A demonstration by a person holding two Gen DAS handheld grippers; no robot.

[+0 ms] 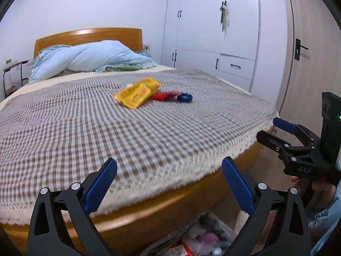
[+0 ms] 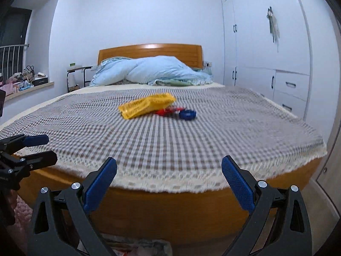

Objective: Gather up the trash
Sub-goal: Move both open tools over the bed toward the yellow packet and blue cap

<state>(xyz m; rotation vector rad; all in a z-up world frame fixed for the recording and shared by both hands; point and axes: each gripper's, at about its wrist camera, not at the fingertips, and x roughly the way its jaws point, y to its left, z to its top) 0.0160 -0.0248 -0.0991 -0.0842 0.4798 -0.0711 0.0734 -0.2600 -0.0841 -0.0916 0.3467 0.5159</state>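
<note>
Checked brown-and-cream cloth covers the big wooden bed [image 2: 170, 211] in front of me, its fringed cream edge hanging over the curved honey-coloured footboard. A rumpled pale blue duvet [image 2: 153, 70] is heaped at the far end against the headboard. White wardrobes [image 1: 213, 32] with dark handles run along the right wall, something greenish hanging from one door.

Near the middle of the bedspread lies the trash: a yellow snack wrapper [image 1: 137, 93], flat and slightly crumpled, with a red wrapper [image 1: 164, 96] tucked partly under its right end, and a small blue ring-shaped piece [image 1: 185, 97] just beside the red one. The blur keeps me from saying whether the blue piece touches it.

My left claw [image 1: 169, 183] hangs over the foot of the bed, its blue-padded fingers spread wide with nothing between them. Below it, on the floor by the footboard, I see a bag of rubbish [image 1: 200, 239] already holding paper and plastic scraps.

My right claw [image 2: 169, 183] is likewise gaping wide and empty, level with the bed's edge. From the left camera I see my hand [image 1: 315, 185] gripping its handle. Both claws are well apart from the wrappers.
</note>
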